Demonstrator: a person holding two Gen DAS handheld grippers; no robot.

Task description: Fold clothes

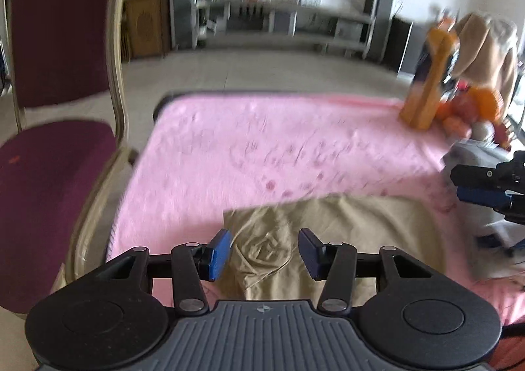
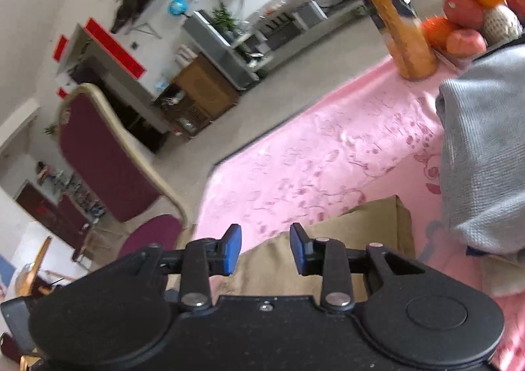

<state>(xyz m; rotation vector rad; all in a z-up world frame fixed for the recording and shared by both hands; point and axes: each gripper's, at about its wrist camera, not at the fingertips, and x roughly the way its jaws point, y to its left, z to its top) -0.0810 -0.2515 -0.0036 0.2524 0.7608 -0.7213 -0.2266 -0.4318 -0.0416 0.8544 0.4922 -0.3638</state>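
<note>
On the pink cloth (image 1: 229, 154) covering the counter, a folded tan garment (image 1: 344, 233) lies just ahead of the left gripper (image 1: 264, 254), fingers apart and empty. Right gripper (image 2: 265, 249), likewise spread, hovers over its far corner.

Folded khaki garment (image 1: 331, 233) on pink cloth (image 1: 249, 148)

Maroon chair (image 1: 59, 148), fruit pile (image 2: 472, 10) (oranges on top)

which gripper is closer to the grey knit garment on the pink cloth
Right. The right gripper hangs open right beside the grey knit garment; the left gripper is open over the tan garment, farther to its left.
</note>
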